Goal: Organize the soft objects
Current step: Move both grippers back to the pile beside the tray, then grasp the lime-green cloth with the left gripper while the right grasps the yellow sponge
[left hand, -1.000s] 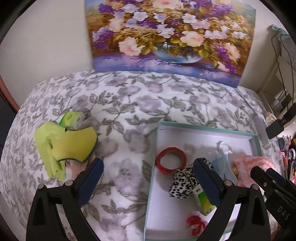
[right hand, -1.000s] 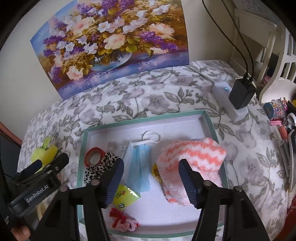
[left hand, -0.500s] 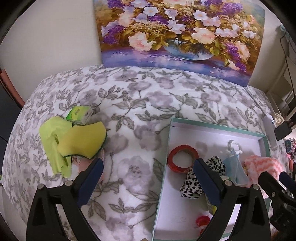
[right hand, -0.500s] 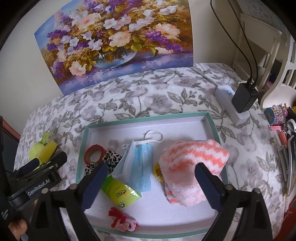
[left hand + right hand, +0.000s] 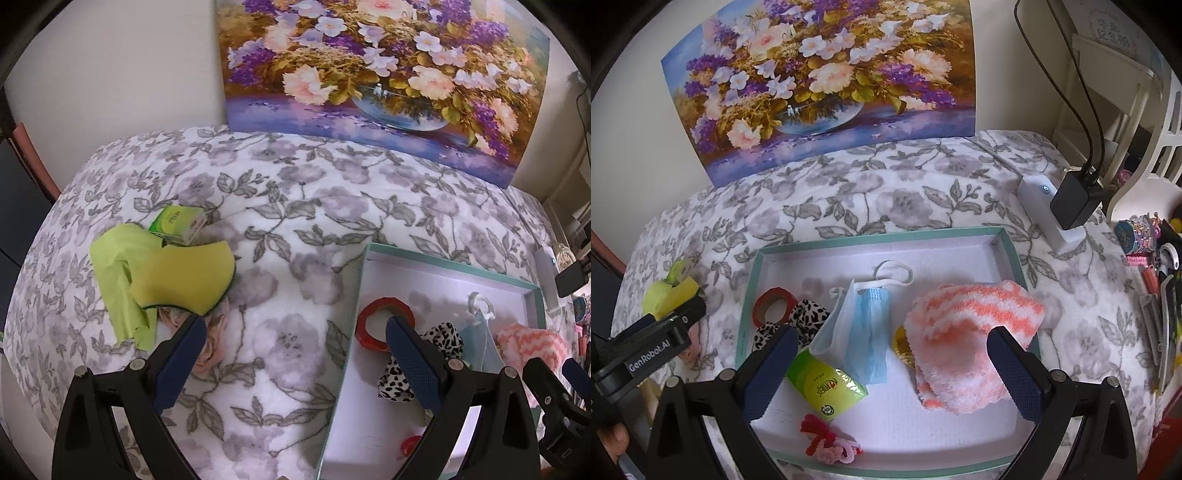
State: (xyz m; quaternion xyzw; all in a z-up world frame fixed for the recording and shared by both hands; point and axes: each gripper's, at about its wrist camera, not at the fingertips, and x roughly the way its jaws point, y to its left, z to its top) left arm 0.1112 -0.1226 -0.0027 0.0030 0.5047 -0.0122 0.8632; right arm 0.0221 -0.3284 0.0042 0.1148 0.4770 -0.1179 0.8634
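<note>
A teal-rimmed white tray holds a pink-and-white fuzzy cloth, a blue face mask, a leopard-print scrunchie, a red tape ring, a green tissue pack and a red-pink yarn tie. On the blanket left of the tray lie a yellow sponge, a lime cloth, a green tissue pack and a pink cloth. My left gripper is open and empty over the tray's left rim. My right gripper is open and empty above the tray.
A flower painting leans on the wall behind. A white power strip with a black charger lies right of the tray. Small clutter and a white chair are at the far right. The floral blanket covers the surface.
The right gripper opened wide and drew back from the pink-and-white cloth, which stays in the tray. The left gripper moved left toward the sponge pile, still open.
</note>
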